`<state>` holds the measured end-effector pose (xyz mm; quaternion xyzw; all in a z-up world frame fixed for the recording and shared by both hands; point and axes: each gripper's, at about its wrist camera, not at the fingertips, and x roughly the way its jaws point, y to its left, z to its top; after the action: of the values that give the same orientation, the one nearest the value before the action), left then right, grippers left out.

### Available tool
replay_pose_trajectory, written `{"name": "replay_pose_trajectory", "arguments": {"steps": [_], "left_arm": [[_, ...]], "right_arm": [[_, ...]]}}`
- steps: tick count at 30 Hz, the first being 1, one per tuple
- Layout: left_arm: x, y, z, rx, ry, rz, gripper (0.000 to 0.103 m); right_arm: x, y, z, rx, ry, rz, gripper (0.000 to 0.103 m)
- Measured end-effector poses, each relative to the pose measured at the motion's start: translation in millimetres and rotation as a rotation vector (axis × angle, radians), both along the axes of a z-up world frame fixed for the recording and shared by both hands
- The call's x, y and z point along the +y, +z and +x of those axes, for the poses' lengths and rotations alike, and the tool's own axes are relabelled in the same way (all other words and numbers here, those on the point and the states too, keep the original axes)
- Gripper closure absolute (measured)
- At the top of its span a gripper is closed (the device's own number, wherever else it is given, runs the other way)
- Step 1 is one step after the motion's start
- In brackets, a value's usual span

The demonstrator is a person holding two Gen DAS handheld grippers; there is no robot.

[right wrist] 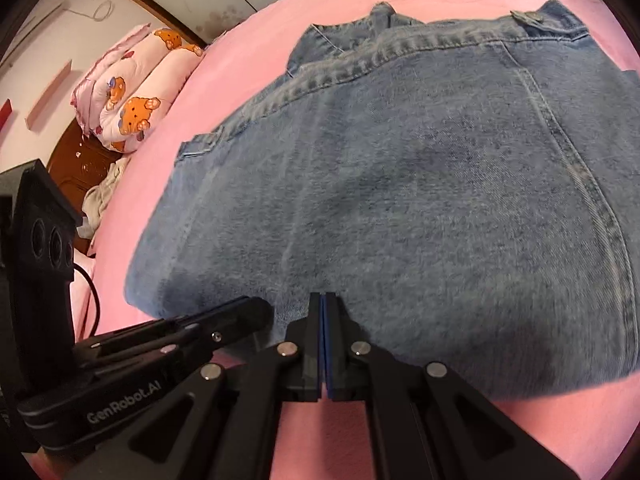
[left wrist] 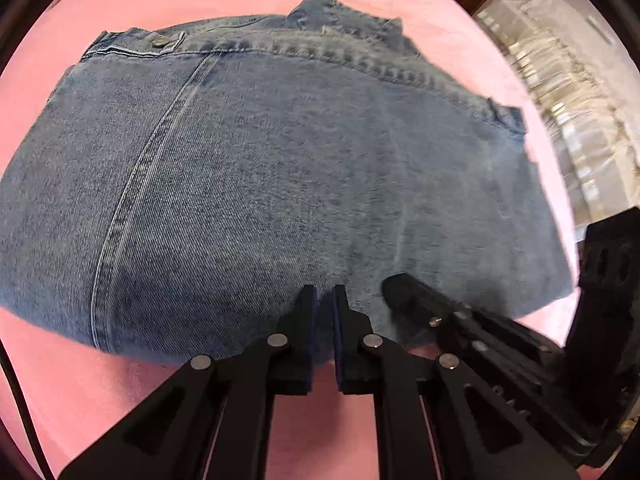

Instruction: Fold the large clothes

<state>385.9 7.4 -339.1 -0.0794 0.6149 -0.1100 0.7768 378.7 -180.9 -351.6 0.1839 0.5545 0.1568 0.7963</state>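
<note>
Your left gripper (left wrist: 324,300) and right gripper (right wrist: 324,304) both pinch the near edge of the denim garment (left wrist: 260,184) on the pink sheet (left wrist: 48,380); jaws nearly closed.

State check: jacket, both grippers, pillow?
Denim jacket: folded, lying flat on the pink bed, back panel up.
Left gripper: shut, tips at the jacket's near edge; whether it pinches cloth, cannot tell.
Right gripper: shut, pads together, tips at the same edge, beside the left.
Pillow: lying at the bed's far end, untouched.
</note>
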Motion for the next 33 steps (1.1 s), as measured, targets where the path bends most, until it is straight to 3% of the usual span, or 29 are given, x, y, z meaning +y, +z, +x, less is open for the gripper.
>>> {"name": "replay_pose_trajectory", "arguments": {"steps": [2, 6, 9, 11, 14, 16, 19, 25, 29, 33], "left_arm": [[-2, -2, -1, -0.02, -0.006, 0.039, 0.102], [7, 8, -9, -0.093, 0.036, 0.162, 0.102], [28, 11, -11, -0.08, 0.068, 0.127, 0.102], [40, 15, -12, -0.076, 0.083, 0.115, 0.102], [55, 23, -18, -0.104, 0.08, 0.208, 0.102], [72, 26, -20, -0.098, 0.106, 0.204, 0.102], [99, 29, -25, -0.092, 0.167, 0.218, 0.101], [163, 17, -26, -0.056, 0.298, 0.314, 0.101], [195, 17, -29, -0.04, 0.381, 0.281, 0.101], [189, 41, -35, -0.087, 0.359, 0.226, 0.101]], "right_arm": [[-4, -2, 1, -0.007, -0.004, -0.04, 0.103], [-22, -1, -5, -0.001, -0.001, 0.004, 0.103], [-31, 8, -13, -0.028, 0.01, -0.104, 0.103], [-50, 13, -19, -0.031, -0.04, -0.137, 0.103], [-82, 20, -24, -0.036, -0.131, -0.157, 0.103], [-105, 23, -28, -0.034, -0.192, -0.231, 0.103], [-146, 27, -38, -0.028, -0.28, -0.263, 0.103], [-190, 26, -54, -0.018, -0.328, -0.279, 0.103], [-181, 35, -55, -0.023, -0.354, -0.332, 0.103], [-159, 49, -53, -0.055, -0.341, -0.244, 0.103]]}}
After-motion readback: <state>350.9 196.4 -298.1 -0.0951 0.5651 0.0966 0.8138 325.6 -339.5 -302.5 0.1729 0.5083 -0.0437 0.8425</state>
